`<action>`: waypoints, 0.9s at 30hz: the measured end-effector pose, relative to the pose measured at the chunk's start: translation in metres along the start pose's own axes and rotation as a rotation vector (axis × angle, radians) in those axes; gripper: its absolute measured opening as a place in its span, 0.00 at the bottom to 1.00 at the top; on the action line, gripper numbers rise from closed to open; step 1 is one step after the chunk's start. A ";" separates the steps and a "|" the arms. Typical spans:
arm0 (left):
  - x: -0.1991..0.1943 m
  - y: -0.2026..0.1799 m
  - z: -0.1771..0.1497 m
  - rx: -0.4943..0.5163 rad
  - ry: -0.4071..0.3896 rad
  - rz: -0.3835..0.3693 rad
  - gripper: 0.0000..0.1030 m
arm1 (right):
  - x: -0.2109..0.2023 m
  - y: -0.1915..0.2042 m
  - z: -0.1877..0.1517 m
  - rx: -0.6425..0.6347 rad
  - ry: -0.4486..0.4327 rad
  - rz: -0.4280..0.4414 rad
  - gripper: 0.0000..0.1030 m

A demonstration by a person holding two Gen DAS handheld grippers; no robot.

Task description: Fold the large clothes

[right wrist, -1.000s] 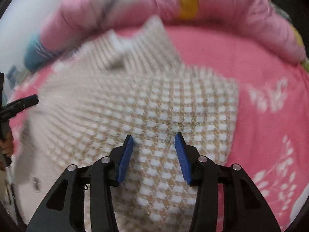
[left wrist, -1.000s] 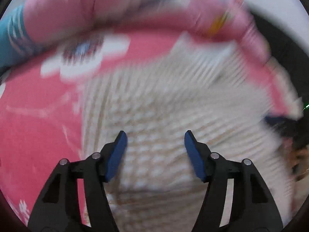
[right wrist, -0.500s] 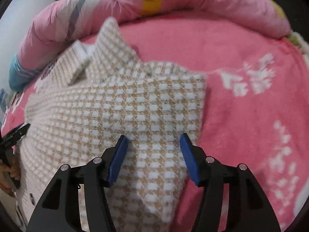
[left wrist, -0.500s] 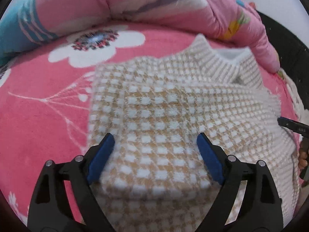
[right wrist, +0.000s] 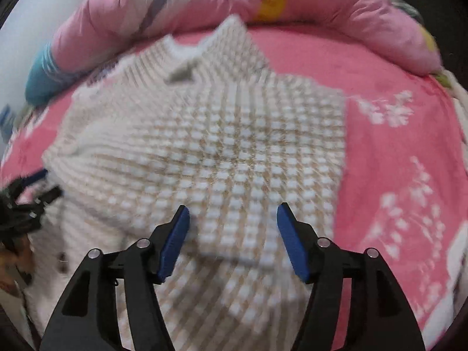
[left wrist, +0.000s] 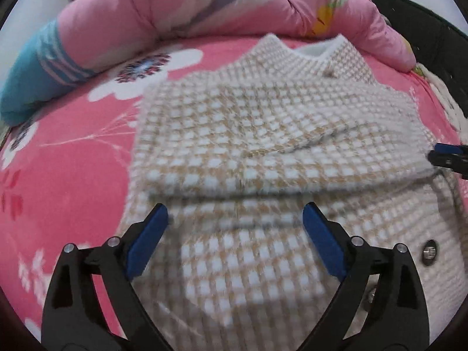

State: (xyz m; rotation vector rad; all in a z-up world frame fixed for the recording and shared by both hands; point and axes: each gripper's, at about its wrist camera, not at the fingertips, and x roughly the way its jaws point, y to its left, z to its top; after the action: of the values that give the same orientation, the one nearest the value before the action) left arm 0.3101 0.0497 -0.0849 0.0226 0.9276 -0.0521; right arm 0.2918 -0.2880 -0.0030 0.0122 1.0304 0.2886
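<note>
Over the pink blanket (left wrist: 73, 181), the checked garment (left wrist: 263, 134) is lying spread with its collar at the far end, next to the quilt (left wrist: 204, 8), and its long axis is running from the tongs away toward that quilt. Left of the garment's middle, the left gripper (left wrist: 235, 239) is hanging just above a folded-over flap, jaws having just been opening and now standing wide, nothing between them. Right of it, the right gripper (right wrist: 232, 239) is hovering over the garment's near right part, jaws likewise just been opening, partly spread and gripping nothing. Both are sitting about equally near the near hem, so the next fold probably needs both. No containers are showing.
</note>
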 end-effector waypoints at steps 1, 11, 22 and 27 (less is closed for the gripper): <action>-0.011 0.000 -0.003 -0.005 -0.015 -0.004 0.88 | -0.020 0.005 -0.010 -0.017 -0.031 -0.001 0.59; -0.123 -0.014 -0.107 -0.084 -0.080 0.089 0.89 | -0.068 0.059 -0.141 -0.108 0.037 0.020 0.80; -0.088 -0.010 -0.162 -0.149 0.019 0.117 0.93 | -0.037 0.071 -0.188 -0.116 0.071 -0.107 0.94; -0.089 -0.008 -0.162 -0.158 0.024 0.108 0.93 | -0.036 0.069 -0.188 -0.092 0.072 -0.082 0.94</action>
State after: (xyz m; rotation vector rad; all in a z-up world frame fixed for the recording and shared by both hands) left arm 0.1272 0.0515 -0.1110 -0.0735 0.9504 0.1213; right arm 0.0995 -0.2533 -0.0596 -0.1244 1.0855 0.2629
